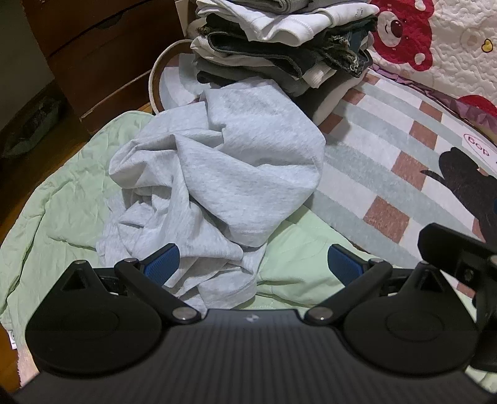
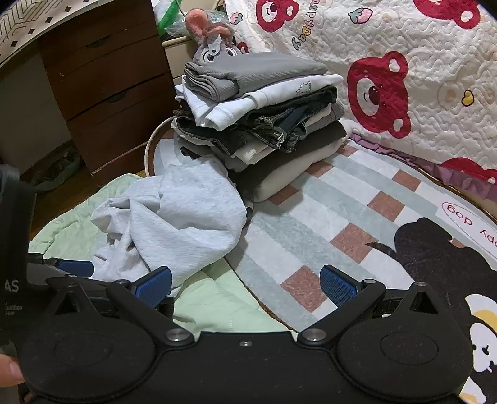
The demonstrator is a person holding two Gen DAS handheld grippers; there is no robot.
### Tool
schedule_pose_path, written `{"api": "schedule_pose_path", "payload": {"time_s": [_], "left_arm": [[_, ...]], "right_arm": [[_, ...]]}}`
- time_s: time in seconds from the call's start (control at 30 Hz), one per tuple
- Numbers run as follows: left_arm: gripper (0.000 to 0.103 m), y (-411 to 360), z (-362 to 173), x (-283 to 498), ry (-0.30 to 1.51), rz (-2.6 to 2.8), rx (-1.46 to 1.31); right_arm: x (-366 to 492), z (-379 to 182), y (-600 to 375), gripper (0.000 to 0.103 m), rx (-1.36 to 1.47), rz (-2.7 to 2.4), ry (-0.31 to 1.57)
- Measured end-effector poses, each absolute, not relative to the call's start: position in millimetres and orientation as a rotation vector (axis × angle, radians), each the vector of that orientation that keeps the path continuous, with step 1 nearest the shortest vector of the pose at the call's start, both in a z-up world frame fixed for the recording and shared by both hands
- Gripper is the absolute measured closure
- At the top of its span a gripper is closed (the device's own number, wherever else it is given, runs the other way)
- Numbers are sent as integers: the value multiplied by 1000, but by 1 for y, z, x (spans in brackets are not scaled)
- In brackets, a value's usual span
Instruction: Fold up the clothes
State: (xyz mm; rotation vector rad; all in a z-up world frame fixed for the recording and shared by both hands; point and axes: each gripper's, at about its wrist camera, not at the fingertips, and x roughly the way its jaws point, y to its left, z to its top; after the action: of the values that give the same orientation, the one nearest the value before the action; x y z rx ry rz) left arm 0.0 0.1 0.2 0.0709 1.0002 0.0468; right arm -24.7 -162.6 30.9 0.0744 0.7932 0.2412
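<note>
Grey garment (image 1: 217,174) crumpled, shape unclear, stack (image 1: 279,46) top cropped

"happy dog" on rug (image 2: 357,199), "happyDay" on quilt (image 2: 435,77), both upside down

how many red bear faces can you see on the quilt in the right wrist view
4. One top centre, one top right corner, one large in the middle, and one partly cut off low on the right. More may lie behind the folded stack.
</note>
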Motion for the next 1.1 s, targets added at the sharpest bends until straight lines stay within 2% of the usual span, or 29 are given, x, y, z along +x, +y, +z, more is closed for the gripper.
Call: {"api": "schedule_pose_path", "payload": {"time_s": [1.1], "left_arm": [[0, 2, -3, 1, 1021, 36, 64]], "right_arm": [[-23, 24, -162, 0, 102, 242, 819]]}}
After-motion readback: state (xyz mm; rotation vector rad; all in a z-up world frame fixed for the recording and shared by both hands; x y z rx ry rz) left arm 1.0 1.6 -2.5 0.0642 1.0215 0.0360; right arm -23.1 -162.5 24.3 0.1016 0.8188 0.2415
